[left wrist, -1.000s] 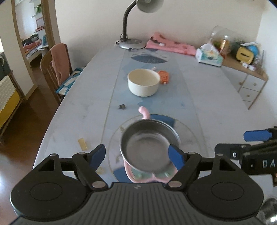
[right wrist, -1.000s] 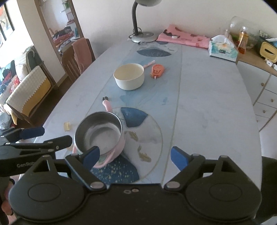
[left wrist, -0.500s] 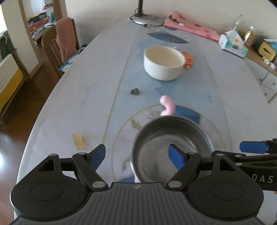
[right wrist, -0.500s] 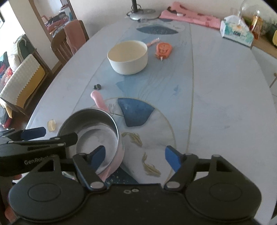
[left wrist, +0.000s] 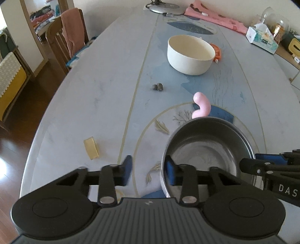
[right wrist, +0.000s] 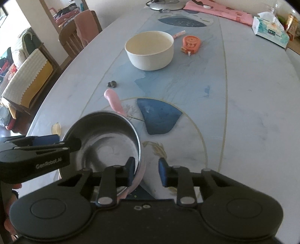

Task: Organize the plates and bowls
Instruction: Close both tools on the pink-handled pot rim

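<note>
A steel bowl (left wrist: 208, 150) sits in a pink holder with a curved handle (left wrist: 201, 105) at the near end of the table. My left gripper (left wrist: 148, 169) straddles the bowl's left rim, right finger inside the bowl, left finger outside, jaws partly closed with a gap. My right gripper (right wrist: 146, 170) straddles the bowl's (right wrist: 106, 138) right rim and pink edge, left finger inside, right finger outside, also narrowed but apart. A cream bowl (left wrist: 191, 54) stands farther up the table, also in the right wrist view (right wrist: 150, 49).
A yellow eraser-like block (left wrist: 91, 148) lies left of the bowl. Small dark bits (left wrist: 158, 86) lie mid-table. An orange tape dispenser (right wrist: 191, 43), a tissue box (right wrist: 270, 33), a pink cloth (right wrist: 221, 11) and a lamp base (left wrist: 163, 8) are farther back. A chair (left wrist: 63, 43) stands left.
Both grippers have moved down and in onto the steel bowl's rim from opposite sides, and both jaws have narrowed from wide open.
</note>
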